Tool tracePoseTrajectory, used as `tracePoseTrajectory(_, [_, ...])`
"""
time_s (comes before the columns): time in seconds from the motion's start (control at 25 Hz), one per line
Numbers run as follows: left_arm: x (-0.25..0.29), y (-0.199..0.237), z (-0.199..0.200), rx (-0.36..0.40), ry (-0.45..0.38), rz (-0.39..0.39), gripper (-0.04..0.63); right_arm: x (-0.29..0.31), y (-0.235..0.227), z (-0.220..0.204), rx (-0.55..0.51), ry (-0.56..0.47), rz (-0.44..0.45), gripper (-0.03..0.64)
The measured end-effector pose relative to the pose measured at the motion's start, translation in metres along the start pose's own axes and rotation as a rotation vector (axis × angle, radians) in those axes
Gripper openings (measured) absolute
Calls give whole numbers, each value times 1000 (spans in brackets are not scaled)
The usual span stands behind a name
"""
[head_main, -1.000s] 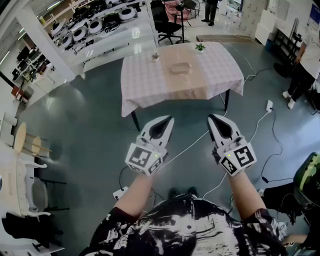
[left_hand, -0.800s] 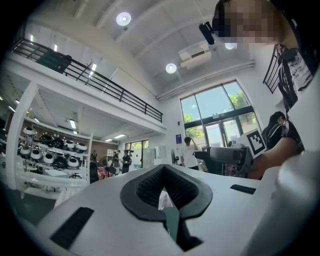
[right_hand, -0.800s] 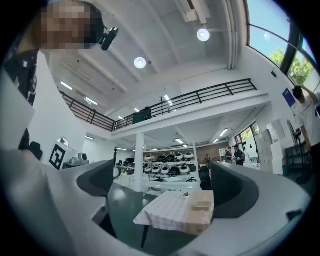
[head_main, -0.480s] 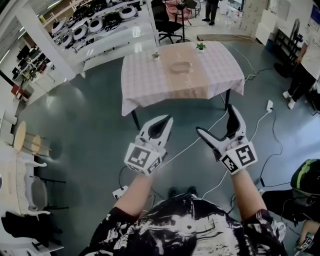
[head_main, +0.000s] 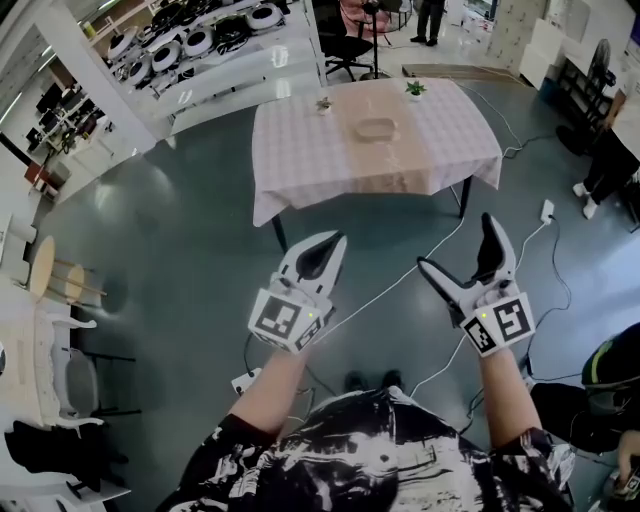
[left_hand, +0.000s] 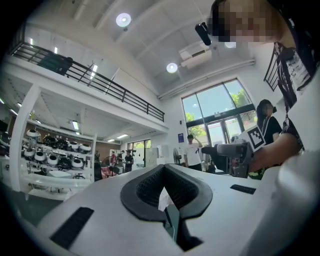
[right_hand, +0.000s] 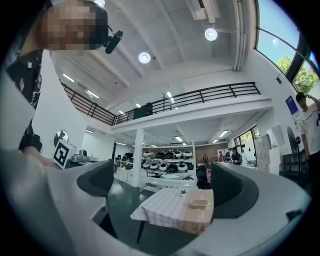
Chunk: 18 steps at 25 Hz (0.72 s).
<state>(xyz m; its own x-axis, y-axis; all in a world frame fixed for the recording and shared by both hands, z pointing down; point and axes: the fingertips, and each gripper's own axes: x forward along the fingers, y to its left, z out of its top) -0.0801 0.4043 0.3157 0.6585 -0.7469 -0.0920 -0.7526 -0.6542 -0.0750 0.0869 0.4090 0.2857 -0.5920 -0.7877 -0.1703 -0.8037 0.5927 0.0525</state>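
Observation:
Both grippers hang in mid-air over the grey floor, well short of a table (head_main: 300, 170) under a checked cloth. My left gripper (head_main: 326, 242) is shut with nothing in it; in its own view the dark pads (left_hand: 187, 187) meet at the tips. My right gripper (head_main: 460, 248) stands open and empty, its jaws spread wide. Between them the right gripper view shows the table (right_hand: 160, 212) with a shallow tray (right_hand: 199, 203) on it. From the head view, the tray (head_main: 376, 128) lies mid-table, with two small plants (head_main: 323, 103) (head_main: 415, 88) at the far edge.
White shelving (head_main: 215, 45) with round black-and-white devices runs along the back left. An office chair (head_main: 345, 40) stands behind the table. Cables (head_main: 400, 280) and a power strip (head_main: 241, 384) lie on the floor. A person (head_main: 610, 150) stands at the right; chairs (head_main: 60, 290) at the left.
My right gripper has opened from shut and drifted a little right and towards me. The left gripper has stayed shut and nearly still. The table now looks slightly farther off.

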Motion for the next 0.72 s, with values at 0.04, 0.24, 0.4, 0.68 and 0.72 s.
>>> tracePoseTrajectory(0.04, [-2, 4, -2, -1, 1, -3, 0, 1, 2, -1, -3, 2, -4, 575])
tracePoseTrajectory(0.24, [-8, 26, -10, 0, -3, -11, 0, 13, 10, -8, -13, 5, -32, 575])
tracePoseTrajectory(0.4, [-2, 44, -14, -9, -1, -8, 0, 26, 6, -12, -11, 13, -36, 575])
tracePoseTrajectory(0.68, [53, 67, -20, 4, 1, 0, 0, 62, -44, -24, -3, -1, -24, 575])
tracePoseTrajectory(0.72, [63, 72, -21, 9, 1, 3, 0, 70, -54, -25, -2, -7, -22, 575])
